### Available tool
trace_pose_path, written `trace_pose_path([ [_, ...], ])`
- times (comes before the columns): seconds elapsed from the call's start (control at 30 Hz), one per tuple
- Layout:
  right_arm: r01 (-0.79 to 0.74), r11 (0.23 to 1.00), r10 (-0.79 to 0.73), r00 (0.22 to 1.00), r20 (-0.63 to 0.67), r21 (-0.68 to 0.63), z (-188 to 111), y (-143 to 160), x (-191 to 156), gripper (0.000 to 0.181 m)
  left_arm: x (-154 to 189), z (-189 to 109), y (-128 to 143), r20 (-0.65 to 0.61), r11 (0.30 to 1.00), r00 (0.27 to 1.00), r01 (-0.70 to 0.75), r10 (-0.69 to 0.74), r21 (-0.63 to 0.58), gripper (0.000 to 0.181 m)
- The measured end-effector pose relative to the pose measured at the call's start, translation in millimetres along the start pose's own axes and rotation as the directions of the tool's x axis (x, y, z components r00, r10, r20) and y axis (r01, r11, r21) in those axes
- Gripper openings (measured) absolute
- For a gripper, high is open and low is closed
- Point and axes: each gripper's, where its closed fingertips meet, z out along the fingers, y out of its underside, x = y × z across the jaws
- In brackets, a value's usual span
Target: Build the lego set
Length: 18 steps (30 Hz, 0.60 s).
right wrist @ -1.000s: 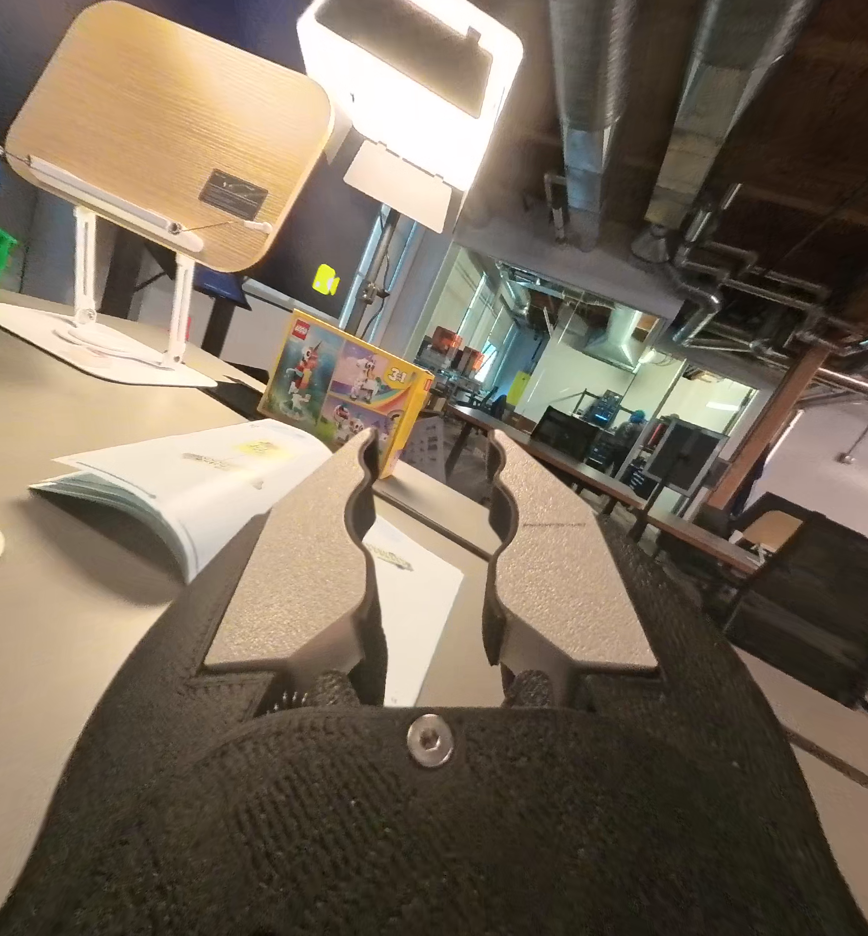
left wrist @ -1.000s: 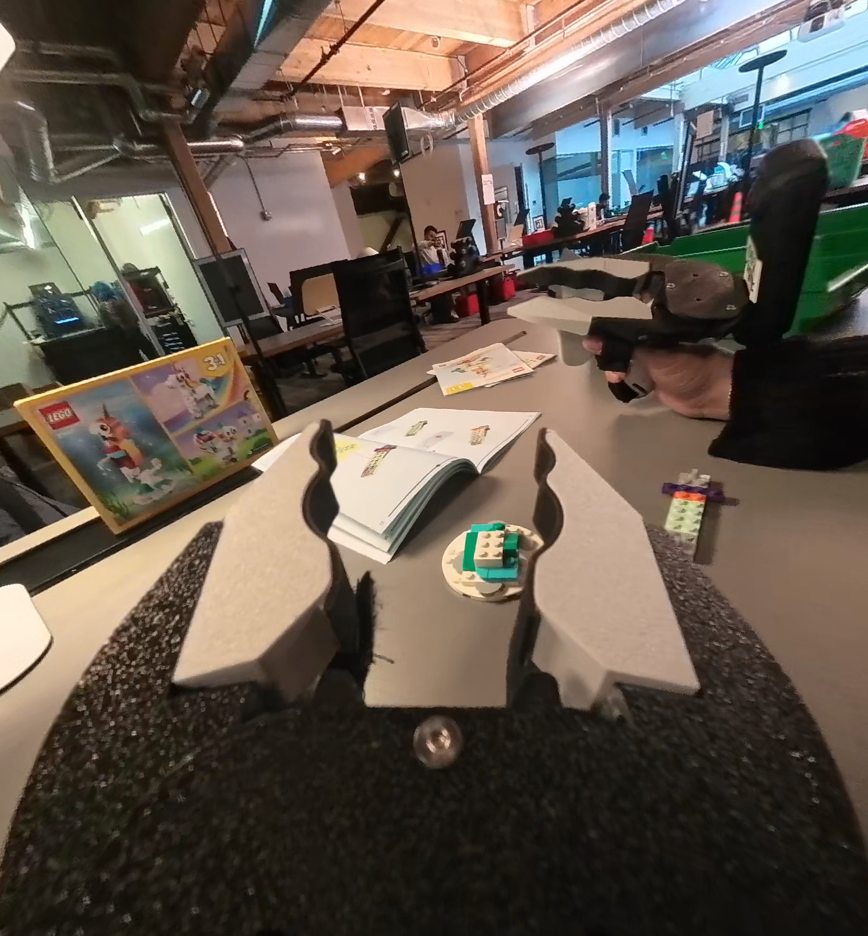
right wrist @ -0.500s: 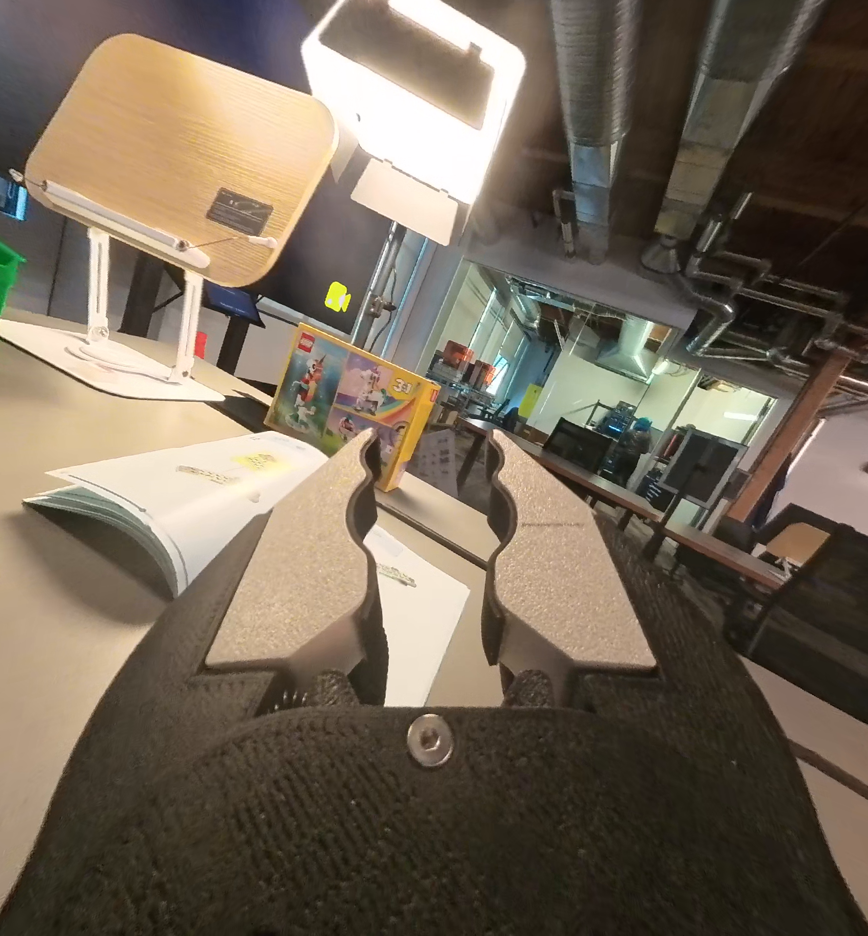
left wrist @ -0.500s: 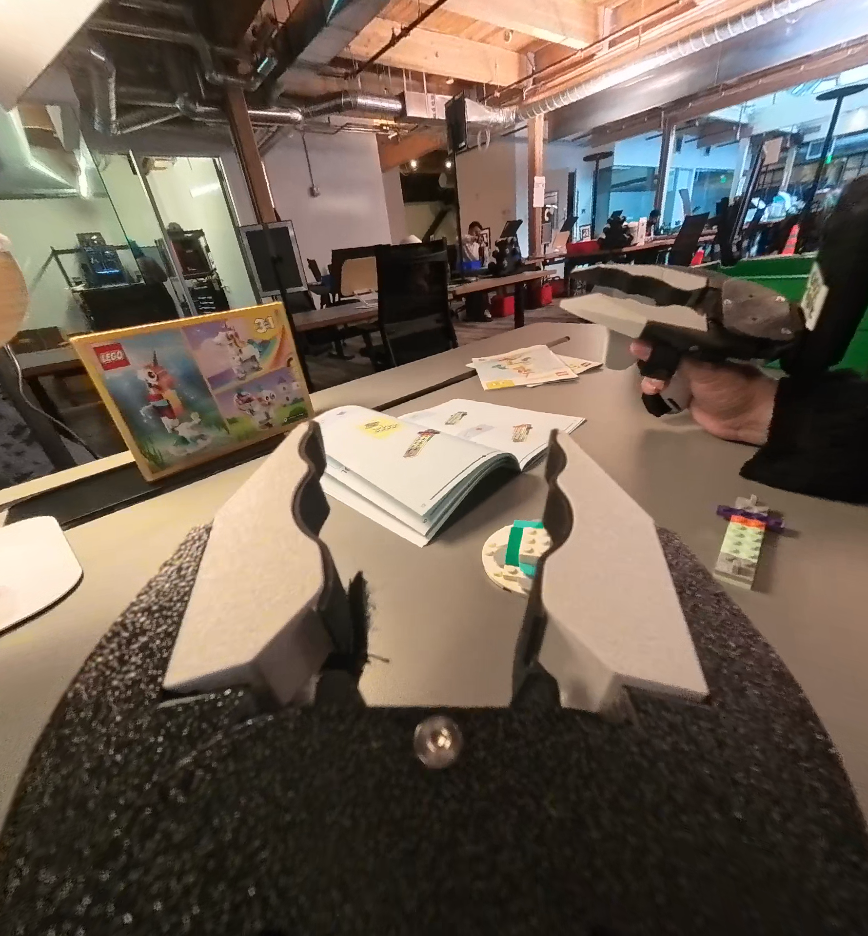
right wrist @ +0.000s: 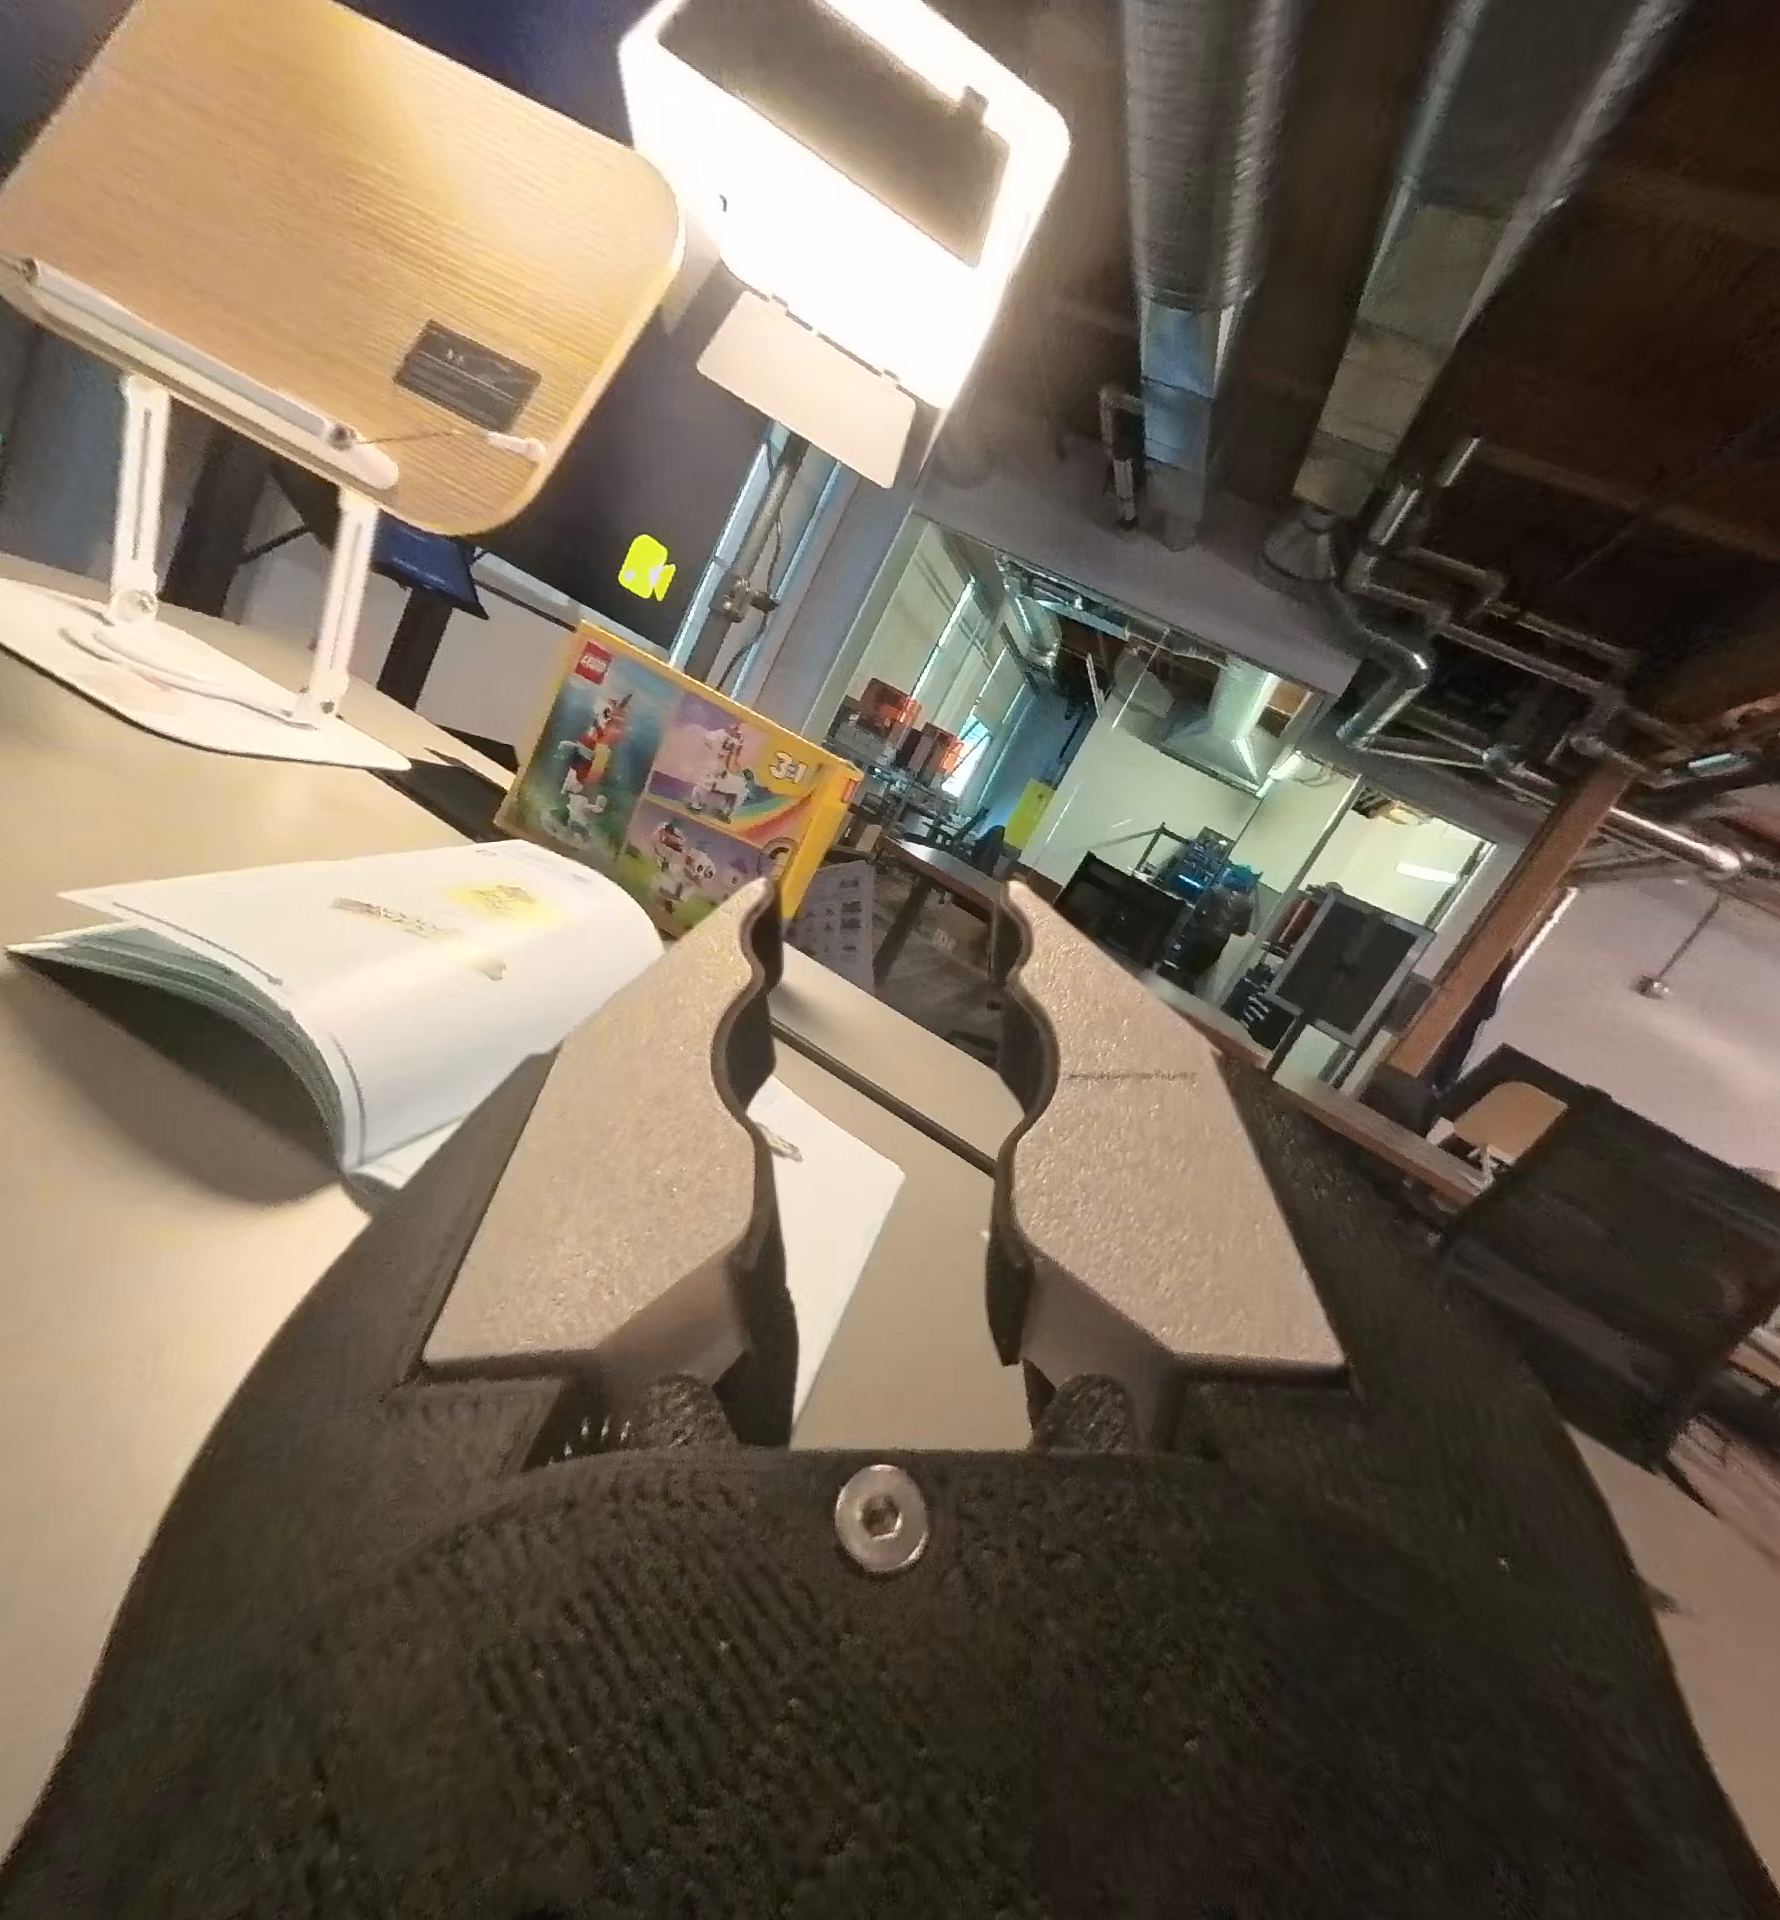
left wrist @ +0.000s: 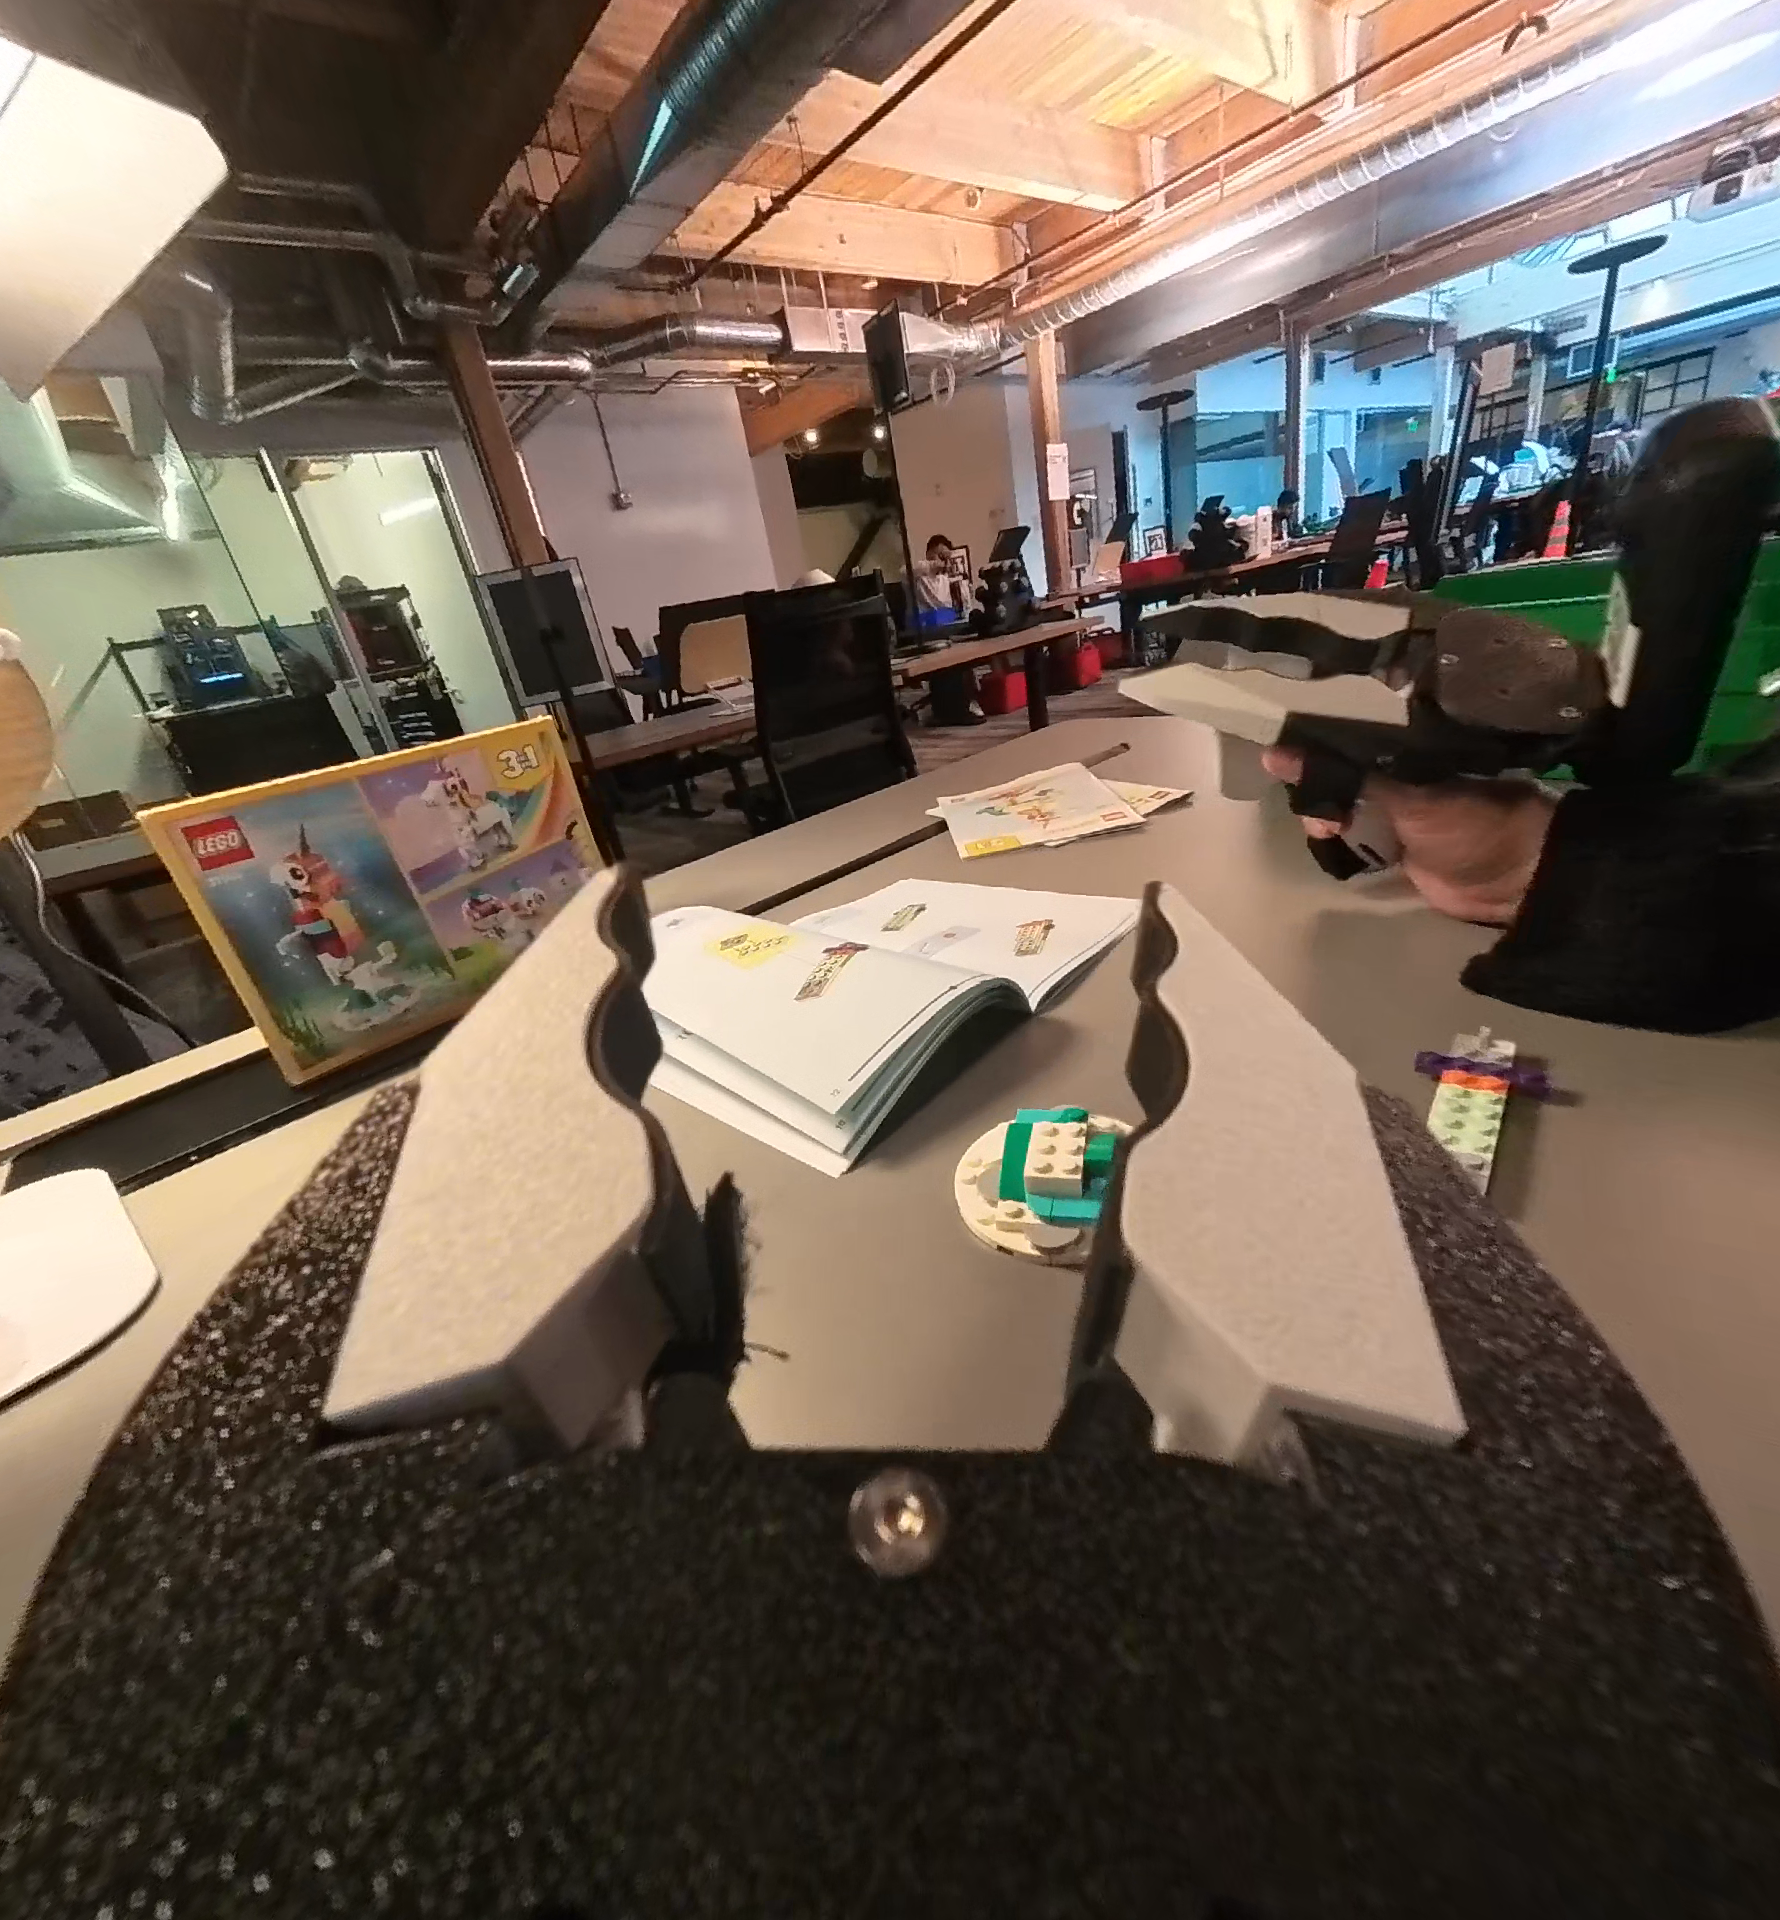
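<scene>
Both tongs, left tongs (left wrist: 881,935) and right tongs (right wrist: 881,925), gape empty above the table (left wrist: 1592,1299).

An open-plan office in a loft: rows of desks (left wrist: 990,644) and chairs (left wrist: 824,696), glass-walled rooms (left wrist: 366,623), bare ceiling ducts (right wrist: 1177,260).

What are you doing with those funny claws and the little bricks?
A person is building a lego set with a gripper in each hand. Right now neither holds anything: the left gripper is open over the table, near a small round build with green and white bricks. The right gripper is open too, raised above the open instruction booklet. A colourful brick strip lies apart, and the set's box stands behind.
</scene>
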Motion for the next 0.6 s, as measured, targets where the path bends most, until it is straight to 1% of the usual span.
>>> trace_pose_path([
  [0.2,0.009,1.0,-0.01,1.0,-0.015,-0.029,-1,7,5,0.038,-1,-5,-7,0.011,1.0,1.0,0.001,-0.002,0.024,0.09],
  [0.3,0.036,0.998,-0.036,0.999,-0.009,-0.048,0,9,3,0.038,4,-10,-16,-0.011,1.0,1.0,0.005,-0.005,0.018,0.085],
  [0.4,0.057,0.996,-0.059,0.998,-0.022,-0.07,-1,13,6,0.037,5,-31,-46,-0.006,1.0,1.0,-0.003,0.003,0.029,0.074],
  [0.43,0.061,0.995,-0.064,0.997,-0.033,-0.08,-1,15,8,0.036,5,-43,-59,-0.005,0.999,1.0,-0.019,0.019,0.03,0.069],
  [0.5,0.083,0.989,-0.091,0.994,-0.067,-0.12,-1,21,14,0.036,0,-75,-94,0.02,0.994,0.996,-0.088,0.087,0.068,0.059],
  [0.53,0.096,0.985,-0.108,0.991,-0.078,-0.14,0,24,16,0.036,-8,-93,-112,0.068,0.986,0.989,-0.141,0.135,0.086,0.052],
  [0.6,0.12,0.98,-0.137,0.986,-0.097,-0.161,0,26,18,0.035,-38,-130,-140,0.215,0.967,0.95,-0.246,0.227,0.061,0.045],
])
